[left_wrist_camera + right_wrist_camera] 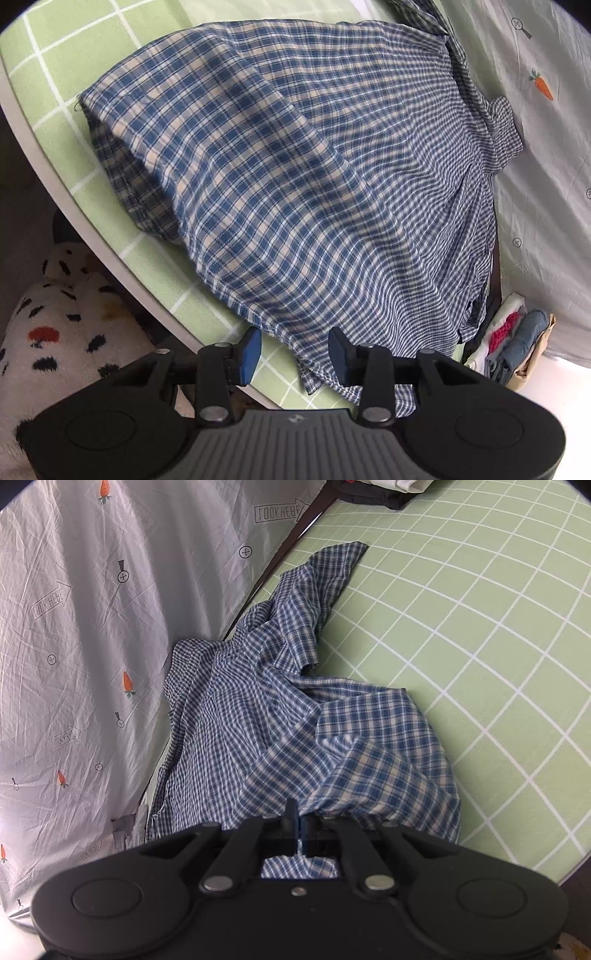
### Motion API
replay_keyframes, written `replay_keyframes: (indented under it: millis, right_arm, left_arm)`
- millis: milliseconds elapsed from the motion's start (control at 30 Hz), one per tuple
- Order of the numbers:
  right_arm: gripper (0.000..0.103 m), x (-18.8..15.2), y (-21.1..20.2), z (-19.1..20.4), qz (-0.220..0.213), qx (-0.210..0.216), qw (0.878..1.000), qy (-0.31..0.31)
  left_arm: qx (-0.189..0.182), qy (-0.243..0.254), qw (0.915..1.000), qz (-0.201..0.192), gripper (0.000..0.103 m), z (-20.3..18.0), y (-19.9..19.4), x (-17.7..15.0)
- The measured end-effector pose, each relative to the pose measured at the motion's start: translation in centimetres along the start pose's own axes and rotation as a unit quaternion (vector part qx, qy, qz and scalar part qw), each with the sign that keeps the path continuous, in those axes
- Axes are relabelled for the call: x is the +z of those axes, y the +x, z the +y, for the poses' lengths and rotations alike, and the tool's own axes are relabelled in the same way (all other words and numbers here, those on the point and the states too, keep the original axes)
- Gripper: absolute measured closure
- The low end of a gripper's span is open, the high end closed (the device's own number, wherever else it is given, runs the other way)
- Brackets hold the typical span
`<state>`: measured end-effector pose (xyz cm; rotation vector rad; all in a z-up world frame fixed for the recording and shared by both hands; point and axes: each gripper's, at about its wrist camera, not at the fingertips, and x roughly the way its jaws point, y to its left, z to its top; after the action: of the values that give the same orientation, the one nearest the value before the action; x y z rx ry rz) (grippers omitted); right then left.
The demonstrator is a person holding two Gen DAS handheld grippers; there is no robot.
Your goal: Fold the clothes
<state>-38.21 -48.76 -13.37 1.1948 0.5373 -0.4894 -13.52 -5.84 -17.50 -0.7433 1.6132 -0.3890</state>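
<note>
A blue, white and beige plaid shirt [295, 158] lies spread over the green checked table cover [55, 48]. My left gripper [294, 350] is open, its blue pads [249, 350] apart over the shirt's near hem at the table edge, touching nothing. In the right wrist view the same shirt [266, 720] lies bunched, with a sleeve [332, 576] stretched away. My right gripper [298, 821] is shut on a fold of the shirt, and cloth shows between and under the jaws.
A grey curtain with carrot prints [74, 646] hangs along one side of the table. Folded clothes [513, 339] sit low beside the table. A spotted fluffy rug [48, 325] lies on the floor. Dark items [388, 494] sit at the far table edge.
</note>
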Motion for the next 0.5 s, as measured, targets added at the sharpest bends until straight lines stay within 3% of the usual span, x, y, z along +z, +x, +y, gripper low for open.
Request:
replay_keyframes:
  millis: [100,167,200,233,333,500]
  right_arm:
    - [0.101,0.2,0.0,-0.2,0.004,-0.002,1.000,-0.002]
    - [0.101,0.4,0.1,-0.4,0.006,-0.004,1.000,-0.004]
    - [0.101,0.4,0.2,-0.4,0.008,-0.004,1.000,-0.004]
    - [0.101,0.5,0.3,-0.4,0.009,-0.003,1.000,-0.004]
    - [0.101,0.7,0.4,-0.6,0.011,-0.003,1.000,-0.004]
    - [0.101,1.1,0.3,-0.7,0.008,-0.001,1.000,-0.002]
  left_arm:
    - [0.000,-0.014,0.9999,-0.005,0.066,0.2,0.3,-0.2]
    - [-0.002,-0.029,0.9995,-0.008,0.076,0.5,0.4,-0.2]
    - [0.002,-0.035,0.9993,-0.011,0.088,0.7,0.4,-0.3]
    - [0.006,-0.041,0.9991,-0.014,0.093,0.8,0.5,-0.3]
    - [0.001,-0.053,0.9984,-0.022,0.100,1.0,0.2,-0.5]
    - [-0.008,-0.039,0.9985,-0.037,0.102,0.1,-0.9,-0.6]
